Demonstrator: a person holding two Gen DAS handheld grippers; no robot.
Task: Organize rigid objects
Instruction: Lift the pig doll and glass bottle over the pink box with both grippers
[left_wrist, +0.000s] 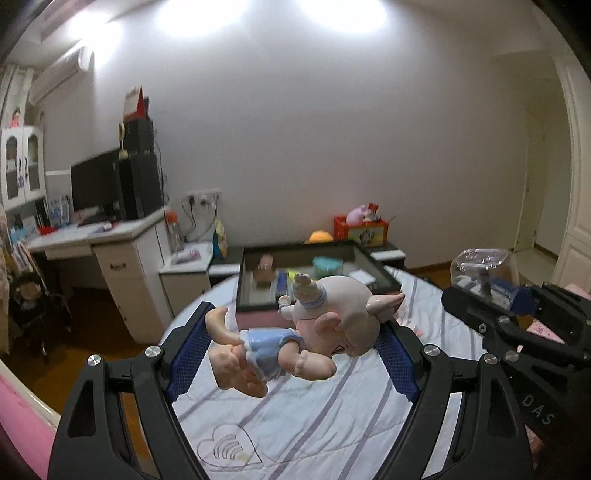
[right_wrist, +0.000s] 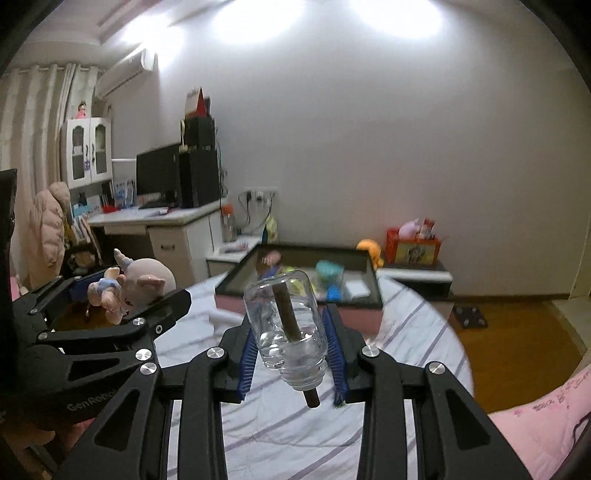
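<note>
Left gripper (left_wrist: 295, 343): fingers spread wide, pressed against a doll figure (left_wrist: 295, 332) lying sideways between them, centre of the left wrist frame, lifted clear of the striped bed (left_wrist: 314, 424). Right gripper (right_wrist: 293, 350): fingers drawn close, clamped on a clear glass bottle (right_wrist: 288, 325) with a brown stick inside, centre frame. Beyond both, a dark tray (right_wrist: 240, 269) of small items rests on the bed's far end.

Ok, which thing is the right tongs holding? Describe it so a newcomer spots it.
Start at the striped bedsheet, short of the black-framed tray. Above it the right tongs grip a small clear glass bottle. A brown stick runs through its neck, unlike the pink unicorn doll in the left tongs.
</note>
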